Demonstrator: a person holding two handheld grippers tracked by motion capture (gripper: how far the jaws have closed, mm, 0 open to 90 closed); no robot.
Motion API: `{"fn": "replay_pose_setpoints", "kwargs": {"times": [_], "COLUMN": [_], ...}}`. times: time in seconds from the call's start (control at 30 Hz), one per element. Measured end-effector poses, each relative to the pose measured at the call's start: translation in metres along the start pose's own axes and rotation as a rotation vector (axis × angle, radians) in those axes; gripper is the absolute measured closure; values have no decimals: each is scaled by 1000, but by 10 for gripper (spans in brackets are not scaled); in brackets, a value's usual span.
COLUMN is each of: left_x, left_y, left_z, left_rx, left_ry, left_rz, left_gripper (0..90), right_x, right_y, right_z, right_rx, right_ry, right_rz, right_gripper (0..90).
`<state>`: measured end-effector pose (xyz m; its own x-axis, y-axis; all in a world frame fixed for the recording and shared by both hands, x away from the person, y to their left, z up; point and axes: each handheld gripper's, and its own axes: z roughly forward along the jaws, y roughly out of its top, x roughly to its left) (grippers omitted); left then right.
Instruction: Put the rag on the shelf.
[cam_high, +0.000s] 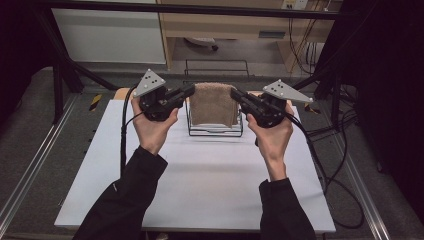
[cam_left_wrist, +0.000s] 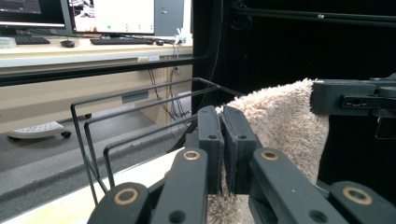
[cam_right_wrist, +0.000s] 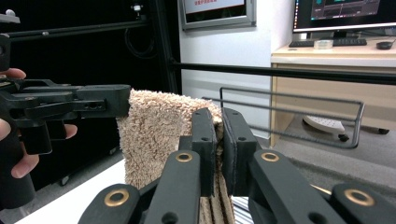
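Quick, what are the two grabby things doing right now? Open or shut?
Left hand-held gripper: shut on one top corner of the towel.
Right hand-held gripper: shut on the towel's other top corner.

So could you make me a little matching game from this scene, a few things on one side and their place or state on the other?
Things:
1. towel
2. wire rack
3. left hand-held gripper
4. right hand-held gripper

States:
A. stands on the white table
B. shut on the towel's right top corner
C. hangs over the rack, tan and fluffy
D. shut on the towel's left top corner

Pairs: 1-C, 2-A, 3-D, 4-B
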<state>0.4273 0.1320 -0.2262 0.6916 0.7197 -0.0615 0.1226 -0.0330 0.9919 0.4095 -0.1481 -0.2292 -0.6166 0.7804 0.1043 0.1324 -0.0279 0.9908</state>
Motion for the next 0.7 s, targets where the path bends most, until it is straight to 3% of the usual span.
{"fn": "replay_pose_setpoints", "kwargs": {"times": [0.7], "left_x": [8], "left_y": [36], "left_z": [18], "left_rx": [-28], "left_ry": [20], "left_rz": [14], "left_gripper": [861], "right_x": [-10], "right_y": [34], "right_z": [11], "right_rx": [-43], "right_ry": [-33], "right_rz": [-7], "right_gripper": [845]}}
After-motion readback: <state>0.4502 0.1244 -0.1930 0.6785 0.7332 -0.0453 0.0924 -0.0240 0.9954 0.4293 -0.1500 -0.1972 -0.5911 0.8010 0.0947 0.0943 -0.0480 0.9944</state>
